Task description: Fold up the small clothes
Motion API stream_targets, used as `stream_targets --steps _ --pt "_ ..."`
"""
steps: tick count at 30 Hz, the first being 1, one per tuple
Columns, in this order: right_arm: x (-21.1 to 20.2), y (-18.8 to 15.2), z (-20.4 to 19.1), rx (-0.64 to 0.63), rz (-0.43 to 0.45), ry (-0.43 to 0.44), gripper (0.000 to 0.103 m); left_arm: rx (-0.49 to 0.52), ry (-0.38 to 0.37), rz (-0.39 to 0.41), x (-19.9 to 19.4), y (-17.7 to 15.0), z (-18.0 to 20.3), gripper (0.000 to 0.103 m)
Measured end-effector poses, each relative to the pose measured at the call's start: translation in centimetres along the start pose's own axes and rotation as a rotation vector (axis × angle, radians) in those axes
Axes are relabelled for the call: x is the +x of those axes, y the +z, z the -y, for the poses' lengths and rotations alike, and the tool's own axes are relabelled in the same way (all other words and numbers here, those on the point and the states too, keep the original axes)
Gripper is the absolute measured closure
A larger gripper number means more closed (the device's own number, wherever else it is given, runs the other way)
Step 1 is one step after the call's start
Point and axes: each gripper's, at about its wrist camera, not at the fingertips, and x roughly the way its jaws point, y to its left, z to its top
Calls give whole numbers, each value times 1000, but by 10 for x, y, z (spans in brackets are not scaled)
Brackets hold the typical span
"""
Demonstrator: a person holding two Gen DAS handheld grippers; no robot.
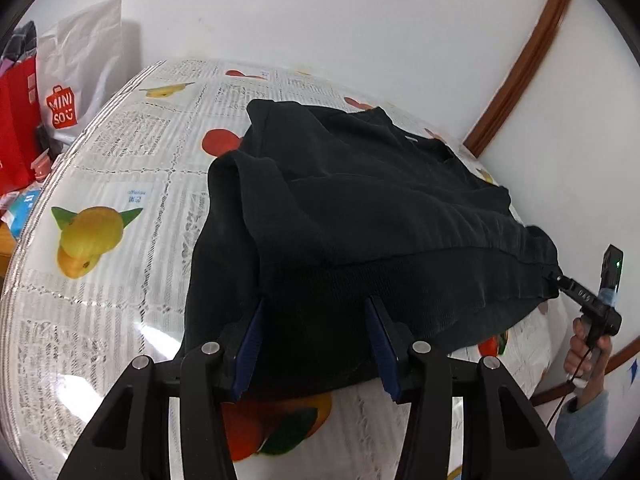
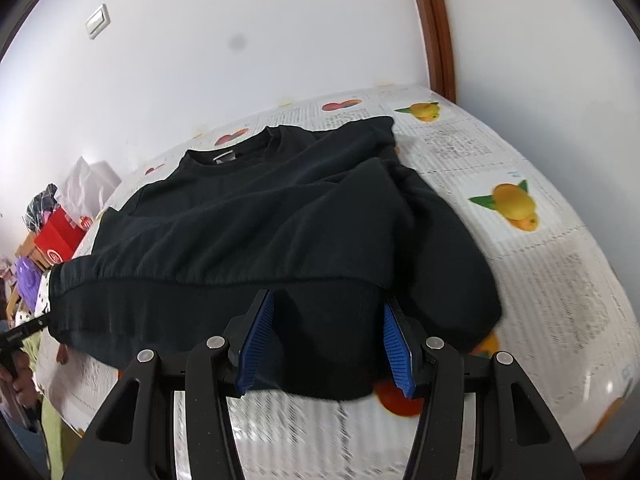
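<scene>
1. A table covered with a newsprint-and-fruit patterned cloth [image 1: 120, 184] filled both views.
2. A black long-sleeved knit sweatshirt [image 1: 360, 208] lay on the cloth, its ribbed hem raised toward the cameras and its collar at 12 o'clock in the right wrist view.
3. The left gripper [image 1: 316, 344] stood spread, with the hem between its blue pads.
4. The right gripper [image 2: 328, 340] stood spread likewise around the hem.
5. A white MINISO paper bag [image 1: 76, 80] sat at 10 o'clock.

The white paper bag [image 1: 80, 76] at the table's left carries a red logo with "MINI SO". The print on the tablecloth [image 1: 120, 168] is too small to read
</scene>
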Motion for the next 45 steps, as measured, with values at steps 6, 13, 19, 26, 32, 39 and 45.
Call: stream_targets --steps 6,13,19,26,32,39,45 --pt "-20 19 -6 -23 81 19 97 11 -36 48 -20 11 4 95" --pt "-43 59 2 37 173 109 98 2 -97 129 -32 39 7 97" --pt "-23 93 -3 31 185 92 98 4 -62 164 -11 76 17 97" --pt "24 114 7 54 148 68 98 12 32 130 33 100 11 96" --pt "77 116 17 61 56 12 98 -6 57 80 65 103 0 95" --pt "84 115 13 46 -1 -38 91 10 43 54 59 98 2 81" --pt "27 102 -9 -33 93 -41 68 106 74 108 26 76 21 56"
